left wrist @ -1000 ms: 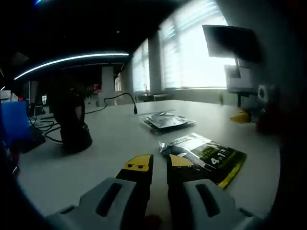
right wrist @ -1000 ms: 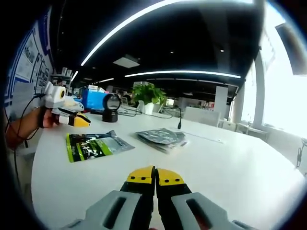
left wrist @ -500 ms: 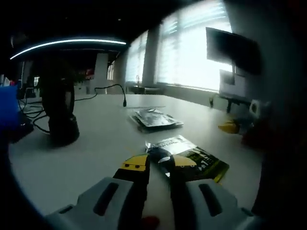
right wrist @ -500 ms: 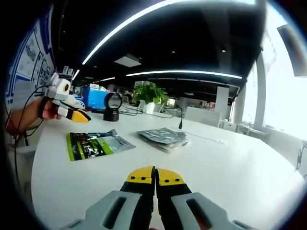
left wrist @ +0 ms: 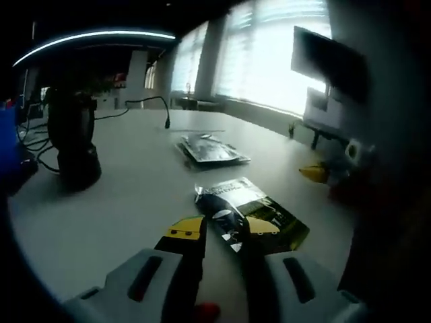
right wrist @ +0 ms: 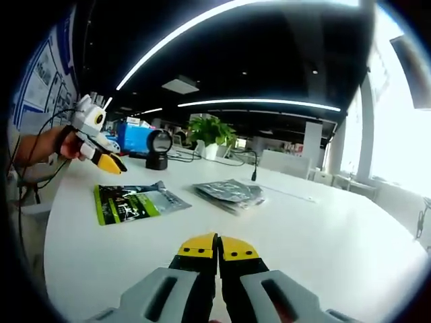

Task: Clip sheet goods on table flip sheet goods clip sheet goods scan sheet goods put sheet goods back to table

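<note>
Sheet goods lie flat on the surface; my left gripper, fingers parted, straddles their near corner to clip it; right gripper waits closed.

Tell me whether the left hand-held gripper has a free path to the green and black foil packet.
Probably yes: the left hand-held gripper is open just above the green and black foil packet, nothing between them.

Ceiling: dark, crossed by long curved light strips.
Windows: bright, with blinds.
Furniture: broad white table.
Wall: poster panel; dark monitor.
Greenery: potted plant.
</note>
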{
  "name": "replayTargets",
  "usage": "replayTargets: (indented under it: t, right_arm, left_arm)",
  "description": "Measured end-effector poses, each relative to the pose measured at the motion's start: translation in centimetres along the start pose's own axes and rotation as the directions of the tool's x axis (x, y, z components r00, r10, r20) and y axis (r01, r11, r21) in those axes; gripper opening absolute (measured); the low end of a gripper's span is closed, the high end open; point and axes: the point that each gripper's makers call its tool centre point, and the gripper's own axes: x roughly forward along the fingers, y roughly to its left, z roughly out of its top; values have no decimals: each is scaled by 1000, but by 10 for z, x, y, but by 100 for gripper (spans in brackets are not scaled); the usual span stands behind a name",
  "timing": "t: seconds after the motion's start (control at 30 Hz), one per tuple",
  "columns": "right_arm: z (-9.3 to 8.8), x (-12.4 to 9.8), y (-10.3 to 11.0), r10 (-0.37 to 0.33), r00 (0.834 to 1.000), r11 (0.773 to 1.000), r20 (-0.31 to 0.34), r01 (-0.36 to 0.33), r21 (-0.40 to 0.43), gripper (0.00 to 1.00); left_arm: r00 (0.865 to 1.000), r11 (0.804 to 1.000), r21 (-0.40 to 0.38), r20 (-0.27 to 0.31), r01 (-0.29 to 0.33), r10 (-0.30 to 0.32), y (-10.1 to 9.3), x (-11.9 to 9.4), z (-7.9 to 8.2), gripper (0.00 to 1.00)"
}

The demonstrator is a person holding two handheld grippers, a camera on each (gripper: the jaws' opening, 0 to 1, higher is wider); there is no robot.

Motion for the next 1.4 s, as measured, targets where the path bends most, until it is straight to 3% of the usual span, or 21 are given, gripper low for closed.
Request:
replayTargets:
  t: [0.3, 0.8, 1.23, 1.4]
  right_arm:
    - [-1, 0, 1, 3, 1000, 1000, -4, -3, -9, 0]
    - [-1, 1, 1, 3, 1000, 1000, -10, -3, -20, 0]
    - [-2, 0, 2, 1, 1000, 1000, -13, -1, -25, 0]
    - [-2, 0, 2, -1, 1000, 1000, -14, 1, -26, 0]
  left_arm:
    - [999, 988, -146, -26, 44, -48, -1, 6, -8, 18]
    - [987, 988, -150, -155, 17, -40, 8, 11, -21, 24]
    - [982, 986, -166, -179, 30, -60, -14, 14, -26, 23]
    - [984, 976, -213, -165, 35, -71, -17, 13, -24, 19]
